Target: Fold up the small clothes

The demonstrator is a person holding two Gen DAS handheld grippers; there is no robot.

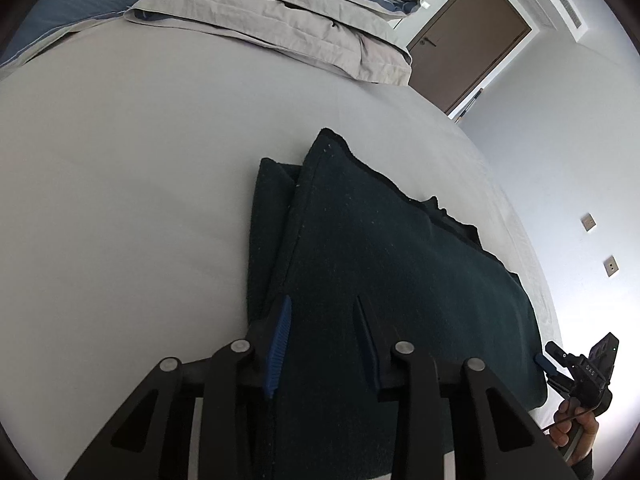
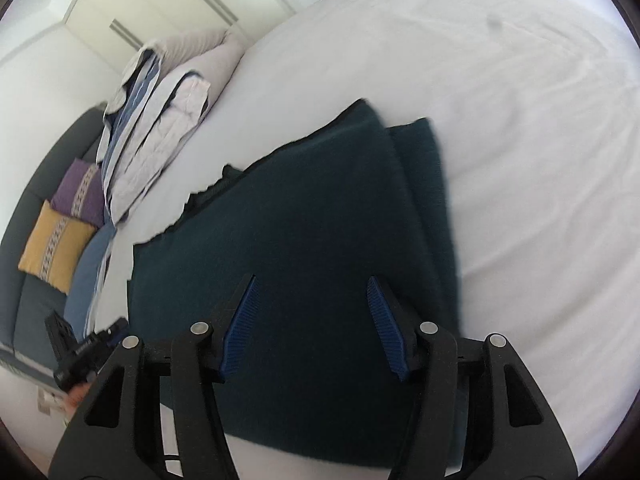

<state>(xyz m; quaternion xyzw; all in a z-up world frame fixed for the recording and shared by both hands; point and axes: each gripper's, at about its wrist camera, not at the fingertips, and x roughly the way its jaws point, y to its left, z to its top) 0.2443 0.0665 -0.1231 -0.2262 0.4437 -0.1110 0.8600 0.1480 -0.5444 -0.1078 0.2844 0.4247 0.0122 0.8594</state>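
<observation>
A dark teal garment [image 1: 392,256] lies partly folded on the white bed sheet [image 1: 120,184]; it also shows in the right wrist view [image 2: 304,216]. My left gripper [image 1: 324,308] is open just over the garment's near edge, its blue-padded fingers [image 1: 280,340] apart with cloth between them. My right gripper [image 2: 312,292] is open above the garment, its blue pads [image 2: 384,320] wide apart and holding nothing. The right gripper also shows in the left wrist view [image 1: 576,368] at the garment's far right side.
Folded grey and blue bedding [image 1: 280,12] lies at the head of the bed. Purple and yellow cushions [image 2: 68,216] sit beside it. A brown door [image 1: 468,40] stands beyond the bed's edge. The other gripper shows low on the left in the right wrist view [image 2: 80,352].
</observation>
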